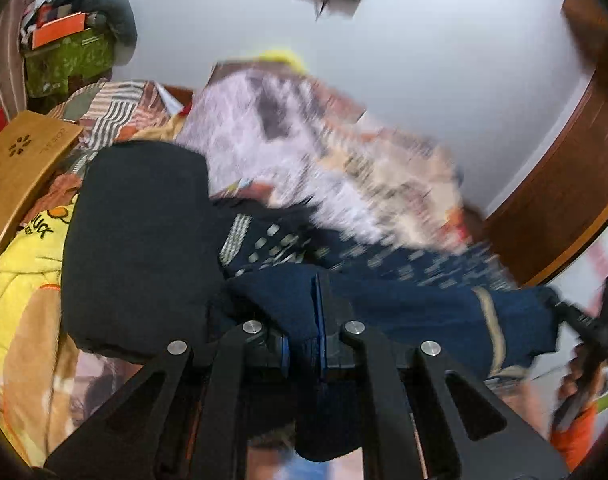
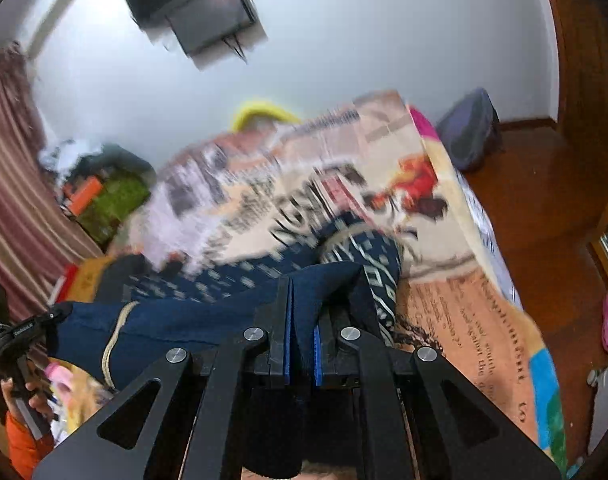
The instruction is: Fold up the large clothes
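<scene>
A dark blue garment (image 1: 404, 308) with a white pattern and a cream stripe hangs stretched between my two grippers above the bed. My left gripper (image 1: 304, 320) is shut on one end of it, with blue cloth bunched between the pads. My right gripper (image 2: 301, 320) is shut on the other end of the garment (image 2: 207, 316). The right gripper also shows at the right edge of the left wrist view (image 1: 596, 320), and the left gripper at the left edge of the right wrist view (image 2: 27, 332). Both views are blurred by motion.
A printed bedspread (image 2: 444, 216) covers the bed. A black garment (image 1: 139, 240), a yellow blanket (image 1: 23, 280) and a wooden board (image 1: 15, 164) lie at the left. A cluttered green box (image 1: 67, 60) stands behind. A wooden floor (image 2: 544, 200) lies right of the bed.
</scene>
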Motion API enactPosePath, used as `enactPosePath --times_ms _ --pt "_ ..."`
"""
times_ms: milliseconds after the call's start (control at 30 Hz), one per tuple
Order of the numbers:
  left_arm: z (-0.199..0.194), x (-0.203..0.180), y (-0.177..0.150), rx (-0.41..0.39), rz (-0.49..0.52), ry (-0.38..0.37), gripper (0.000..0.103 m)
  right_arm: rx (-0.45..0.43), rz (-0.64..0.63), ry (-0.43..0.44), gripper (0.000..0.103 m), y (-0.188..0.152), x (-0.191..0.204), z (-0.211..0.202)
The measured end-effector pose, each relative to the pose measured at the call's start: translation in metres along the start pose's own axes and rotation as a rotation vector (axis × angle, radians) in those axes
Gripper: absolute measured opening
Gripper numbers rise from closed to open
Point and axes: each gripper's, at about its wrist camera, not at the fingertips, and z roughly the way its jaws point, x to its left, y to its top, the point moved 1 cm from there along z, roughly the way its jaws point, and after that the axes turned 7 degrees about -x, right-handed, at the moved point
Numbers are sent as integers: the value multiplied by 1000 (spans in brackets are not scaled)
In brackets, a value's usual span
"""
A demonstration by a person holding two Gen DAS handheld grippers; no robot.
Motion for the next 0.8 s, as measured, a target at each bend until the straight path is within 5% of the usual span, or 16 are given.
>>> enactPosePath --times_ms 167,333,533,633,800 --pt "33 -3 -19 48 102 71 12 85 46 -23 7 -13 -24 33" --pt "25 -11 -18 55 173 83 17 107 19 -26 9 -10 -19 20" --pt "-14 -22 -18 28 228 67 34 80 -133 -115 14 -7 -1 -8" --pt "-35 -23 -18 -26 239 109 55 52 -203 -134 20 -10 6 -31" --pt "-56 -18 -21 -67 249 127 60 35 -257 -139 37 -22 13 -55"
